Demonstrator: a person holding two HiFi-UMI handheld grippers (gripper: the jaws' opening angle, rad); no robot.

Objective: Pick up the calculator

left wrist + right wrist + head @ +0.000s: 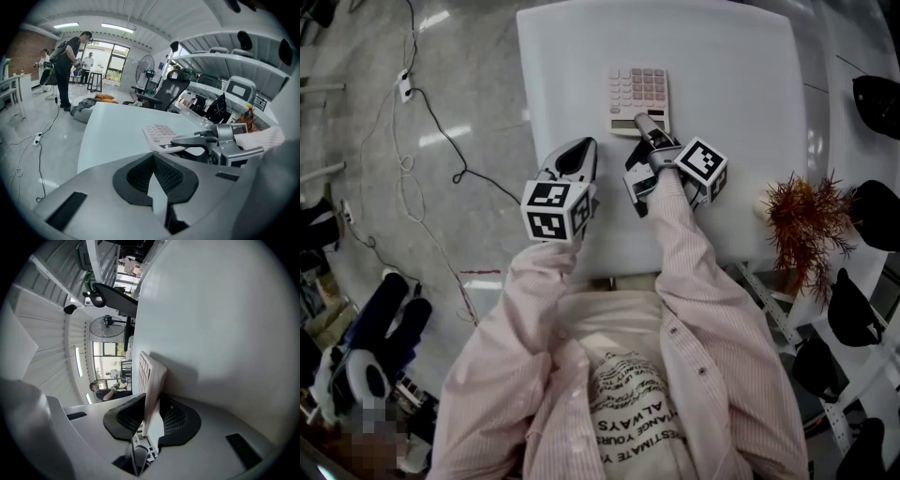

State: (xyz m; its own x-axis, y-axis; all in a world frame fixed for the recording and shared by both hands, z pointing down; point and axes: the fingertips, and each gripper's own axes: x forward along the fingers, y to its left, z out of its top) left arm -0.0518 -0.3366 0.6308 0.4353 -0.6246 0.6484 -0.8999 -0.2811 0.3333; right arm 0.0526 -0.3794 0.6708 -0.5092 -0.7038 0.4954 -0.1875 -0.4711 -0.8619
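Note:
A pale pink calculator [639, 98] lies on the white table [731, 75] in front of me. My right gripper [648, 123] reaches over its near edge, one jaw above and one below. In the right gripper view the calculator [151, 376] stands edge-on between the two dark pads, and the right gripper [152, 401] is shut on it. My left gripper [577, 156] hovers by the table's near left edge, apart from the calculator, its pads together with nothing between them. From the left gripper [152, 157] view, the calculator [158, 132] and the right gripper [187, 140] show ahead.
A dried reddish plant [807, 217] stands at the table's right front corner. Black caps [876, 98] hang on a rack to the right. Cables and a power strip [406, 87] run over the floor at left. People [68, 51] and a fan [145, 70] stand far off.

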